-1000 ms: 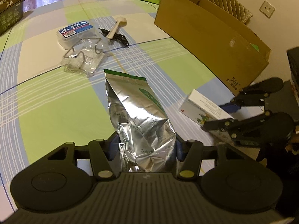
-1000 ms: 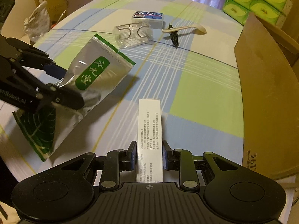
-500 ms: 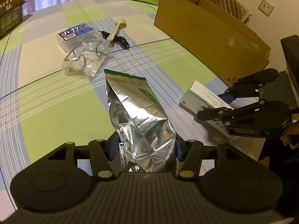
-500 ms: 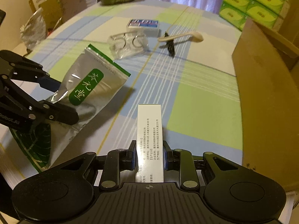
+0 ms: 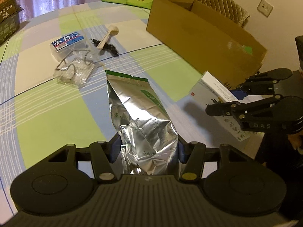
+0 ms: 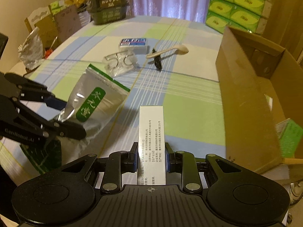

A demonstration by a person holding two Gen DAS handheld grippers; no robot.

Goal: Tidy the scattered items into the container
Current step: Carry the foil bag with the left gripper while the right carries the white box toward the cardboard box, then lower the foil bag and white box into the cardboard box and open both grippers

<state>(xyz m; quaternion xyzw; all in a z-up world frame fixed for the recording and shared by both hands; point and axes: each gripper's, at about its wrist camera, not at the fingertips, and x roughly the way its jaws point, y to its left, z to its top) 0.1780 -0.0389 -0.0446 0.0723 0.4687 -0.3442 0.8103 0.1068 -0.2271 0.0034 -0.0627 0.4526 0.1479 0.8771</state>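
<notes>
1. Foil pouch [image 5: 140, 117], silver with a green label, is pinched at its crumpled lower end by the left hand-held gripper [image 5: 145, 149]; its far end points out over the checked surface [image 5: 47, 109].
2. White medicine box [image 6: 151, 132] is clamped between the fingers of the right hand-held gripper [image 6: 151, 158], its printed face up, held above the surface.
3. Just right of both sits the open cardboard box [image 6: 251, 98], with a green packet [image 6: 289, 134] visible inside it in the right wrist view.
4. Further out on the surface lies a clear plastic tray [image 5: 75, 70] with a wire frame.
5. Beyond it sit a blue-labelled plastic case [image 5: 66, 43], a cream spoon [image 5: 108, 36] and a black cable [image 5: 108, 47] under the spoon.
6. Green tissue packs [image 6: 236, 5] are stacked at the far edge.
</notes>
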